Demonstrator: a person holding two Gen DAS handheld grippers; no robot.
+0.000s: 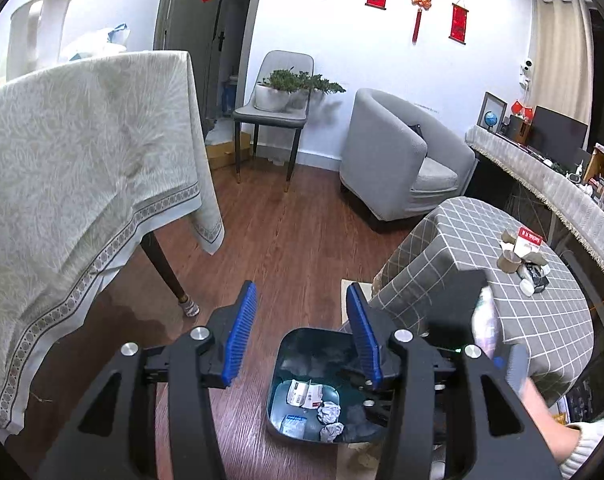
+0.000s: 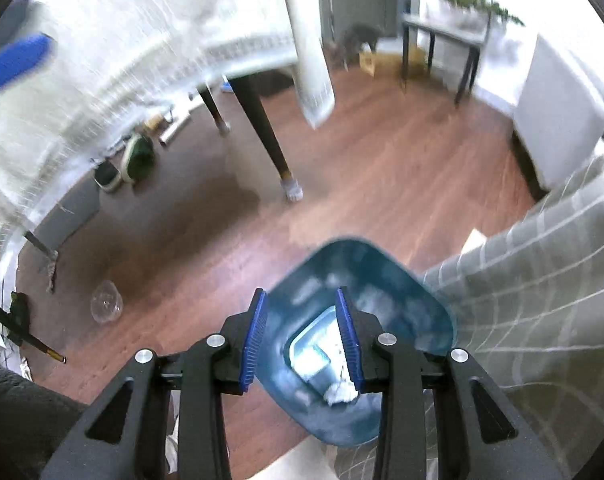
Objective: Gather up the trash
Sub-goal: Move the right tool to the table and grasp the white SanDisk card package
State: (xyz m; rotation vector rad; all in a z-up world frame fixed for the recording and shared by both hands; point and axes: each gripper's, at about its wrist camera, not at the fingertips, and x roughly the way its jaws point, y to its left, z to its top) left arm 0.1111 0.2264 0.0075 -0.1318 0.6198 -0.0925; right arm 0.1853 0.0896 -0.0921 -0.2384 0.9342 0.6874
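Observation:
A dark teal trash bin (image 1: 277, 388) stands on the wood floor beside a small table with a grey checked cloth (image 1: 542, 320). Crumpled paper (image 1: 329, 412) and a white-and-red wrapper (image 1: 306, 394) lie inside it. My left gripper (image 1: 299, 336) is open and empty above the bin. My right gripper (image 2: 302, 340) is open and empty over the same bin (image 2: 422, 300), where white trash (image 2: 342, 392) lies at the bottom; that view is blurred. The right gripper also shows at the right of the left wrist view (image 1: 498, 344). More trash, cardboard rolls and a red-labelled pack (image 1: 522, 256), sits on the checked table.
A table with a white patterned cloth (image 1: 81, 168) hangs at the left, its dark leg (image 1: 165, 268) near the bin. A grey armchair (image 1: 402, 160) and a chair with a plant (image 1: 273, 116) stand behind. A clear plastic container (image 2: 106, 302) lies on the floor.

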